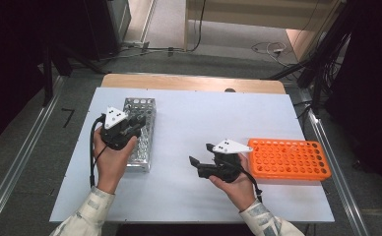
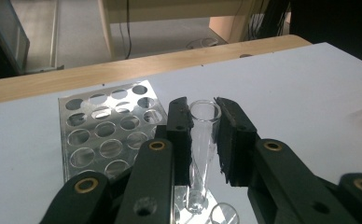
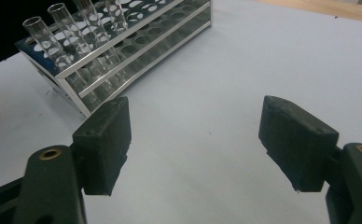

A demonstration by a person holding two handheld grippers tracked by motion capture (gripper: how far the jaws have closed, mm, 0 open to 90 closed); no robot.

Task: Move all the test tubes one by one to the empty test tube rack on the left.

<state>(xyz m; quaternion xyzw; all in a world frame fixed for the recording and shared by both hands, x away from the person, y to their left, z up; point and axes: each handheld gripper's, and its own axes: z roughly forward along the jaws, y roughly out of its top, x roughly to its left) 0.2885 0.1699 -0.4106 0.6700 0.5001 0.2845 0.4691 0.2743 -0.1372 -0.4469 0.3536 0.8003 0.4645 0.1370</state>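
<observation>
At the left of the surface (image 1: pixel 189 123), a clear glass tube (image 2: pixel 201 149) is pinched between the jaws of the left tool (image 2: pixel 202 140), upright, with its foot just above or in a hole at the near end of the metal rack (image 1: pixel 141 132); which of the two cannot be told. If the tube is tilted while partly in a hole, it could be levered against the plate and cracked, or the light rack dragged along. If the grip slackens, the smooth glass could slide down through the pads. Other tubes (image 3: pixel 53 37) are seen standing in the same end of the rack and could be knocked. Farther right, the right tool (image 3: pixel 195 135) is held spread and empty over bare surface. At the far right the orange rack (image 1: pixel 288 158) lies well apart, nothing standing between.
</observation>
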